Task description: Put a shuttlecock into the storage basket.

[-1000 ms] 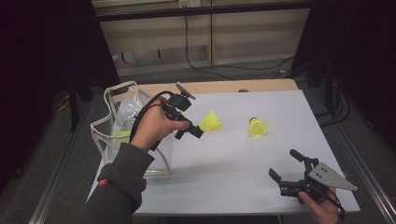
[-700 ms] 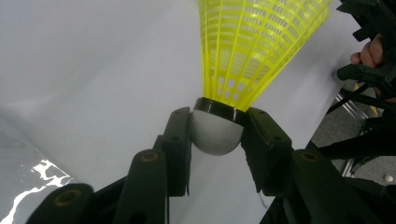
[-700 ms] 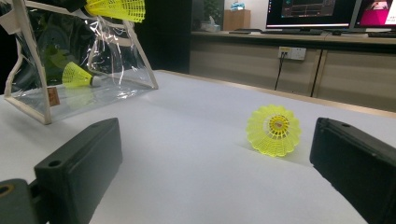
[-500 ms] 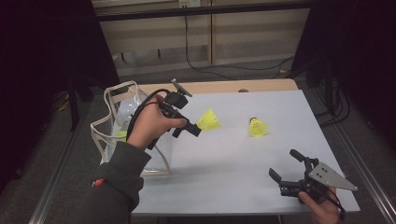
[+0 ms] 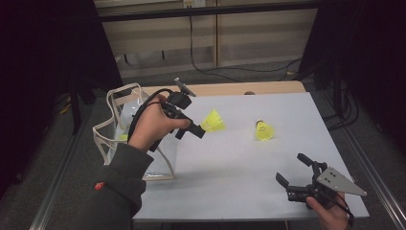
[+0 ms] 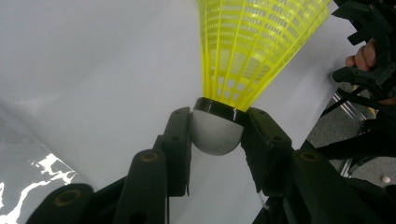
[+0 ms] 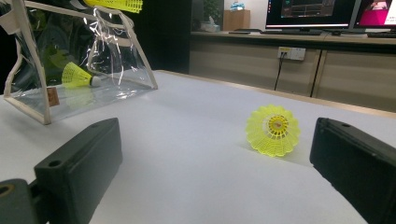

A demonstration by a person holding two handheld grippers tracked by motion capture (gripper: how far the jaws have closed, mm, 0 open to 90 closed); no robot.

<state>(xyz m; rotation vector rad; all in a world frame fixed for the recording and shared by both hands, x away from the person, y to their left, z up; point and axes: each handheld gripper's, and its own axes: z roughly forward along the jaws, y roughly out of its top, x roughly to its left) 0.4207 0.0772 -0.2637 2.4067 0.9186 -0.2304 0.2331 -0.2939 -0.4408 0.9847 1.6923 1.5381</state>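
— Left gripper view: what are the jaws pinching?
— The left gripper [image 6: 215, 140] is clamping the yellow shuttlecock [image 6: 247, 51] by its white cork, just beside the clear bag [image 5: 125, 125]. The right gripper [image 5: 298, 171] is resting, jaws spread.

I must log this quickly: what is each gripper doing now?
Left gripper: closed on the yellow shuttlecock, at its cork.
Right gripper: open, holding nothing.

A yellow mesh-skirted shuttlecock [image 6: 254, 46] with a white, black-banded cork, black gripper [image 6: 217, 135], white table [image 5: 249, 158].
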